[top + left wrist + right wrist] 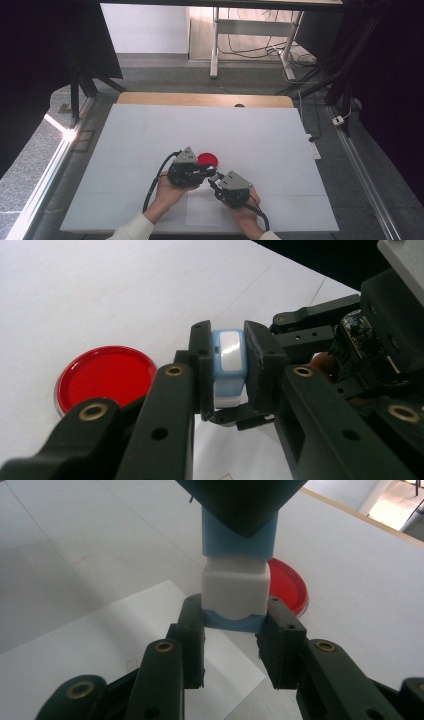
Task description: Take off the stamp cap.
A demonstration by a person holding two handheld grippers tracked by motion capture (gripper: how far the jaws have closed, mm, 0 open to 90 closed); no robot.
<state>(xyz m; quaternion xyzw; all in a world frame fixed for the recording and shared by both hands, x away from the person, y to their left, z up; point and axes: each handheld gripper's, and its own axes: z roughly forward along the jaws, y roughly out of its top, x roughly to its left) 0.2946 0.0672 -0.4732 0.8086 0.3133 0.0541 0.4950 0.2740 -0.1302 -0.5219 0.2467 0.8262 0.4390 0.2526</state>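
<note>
White matte sheeting covers the table under our hands. We grip one small blue-and-white plastic block with both tongs: the left gripper clamps its blue body, while the right gripper pinches its rounded blue end (just past a squarish white section). Beyond lies a glossy red round lid, flat.

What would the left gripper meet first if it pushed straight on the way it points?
Probably the right gripper, close ahead and gripping the far end of the blue-and-white block the left gripper holds. The red dish lies off to one side.
</note>
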